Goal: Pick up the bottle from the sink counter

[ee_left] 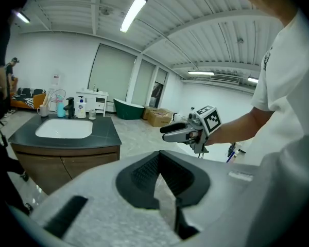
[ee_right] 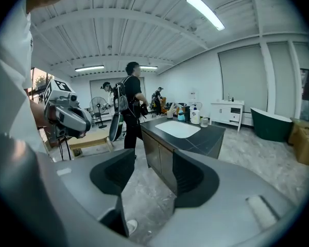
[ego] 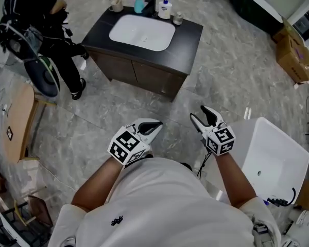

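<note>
Grey marbled floor; well ahead of both claws, black sink counter, white pump bottle at its back edge. Left gripper pinched together, right gripper parted, empty. Person in black full-length only in right gripper view.

The dark tabletop holds a white basin; along its back edge stand a cup, blue bottle, black faucet, white pump bottle and small jar.
</note>
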Tool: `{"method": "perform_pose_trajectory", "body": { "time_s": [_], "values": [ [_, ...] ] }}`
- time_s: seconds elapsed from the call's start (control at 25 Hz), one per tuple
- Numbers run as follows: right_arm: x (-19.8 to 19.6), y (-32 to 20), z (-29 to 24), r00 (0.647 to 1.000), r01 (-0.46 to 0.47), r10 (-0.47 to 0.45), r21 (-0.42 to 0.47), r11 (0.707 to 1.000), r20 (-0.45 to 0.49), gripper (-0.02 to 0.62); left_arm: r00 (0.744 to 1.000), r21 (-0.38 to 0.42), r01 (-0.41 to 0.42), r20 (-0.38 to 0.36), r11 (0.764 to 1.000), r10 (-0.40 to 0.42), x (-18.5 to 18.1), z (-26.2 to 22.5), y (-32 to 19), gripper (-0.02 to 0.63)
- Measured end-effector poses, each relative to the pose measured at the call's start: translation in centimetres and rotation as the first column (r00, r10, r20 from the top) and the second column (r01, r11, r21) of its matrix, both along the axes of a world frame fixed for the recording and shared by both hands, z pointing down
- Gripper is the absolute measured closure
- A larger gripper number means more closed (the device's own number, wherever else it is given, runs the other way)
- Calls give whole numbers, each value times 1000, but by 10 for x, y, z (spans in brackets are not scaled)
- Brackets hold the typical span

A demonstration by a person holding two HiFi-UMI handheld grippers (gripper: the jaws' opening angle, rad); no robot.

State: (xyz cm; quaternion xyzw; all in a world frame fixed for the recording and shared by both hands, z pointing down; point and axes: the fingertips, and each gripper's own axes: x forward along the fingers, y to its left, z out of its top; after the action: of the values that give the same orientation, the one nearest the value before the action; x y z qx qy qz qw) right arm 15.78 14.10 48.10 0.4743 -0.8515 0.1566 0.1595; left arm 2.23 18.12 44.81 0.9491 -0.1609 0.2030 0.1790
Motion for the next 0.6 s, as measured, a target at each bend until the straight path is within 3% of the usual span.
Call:
{"method": "perform_pose_trajectory", "body": {
  "time_s": [0.32,0.6],
  "values": [
    [-34,-89,-10,999,-2,4,25,1000,-51,341,1000,23,-7,-7,1000,7,-36,-3,-66,598],
    [-41,-163,-10,998,10,-7,41,999,-69,340,999,20,28,-17,999,-27,-48,-2,-118,598]
  ]
}}
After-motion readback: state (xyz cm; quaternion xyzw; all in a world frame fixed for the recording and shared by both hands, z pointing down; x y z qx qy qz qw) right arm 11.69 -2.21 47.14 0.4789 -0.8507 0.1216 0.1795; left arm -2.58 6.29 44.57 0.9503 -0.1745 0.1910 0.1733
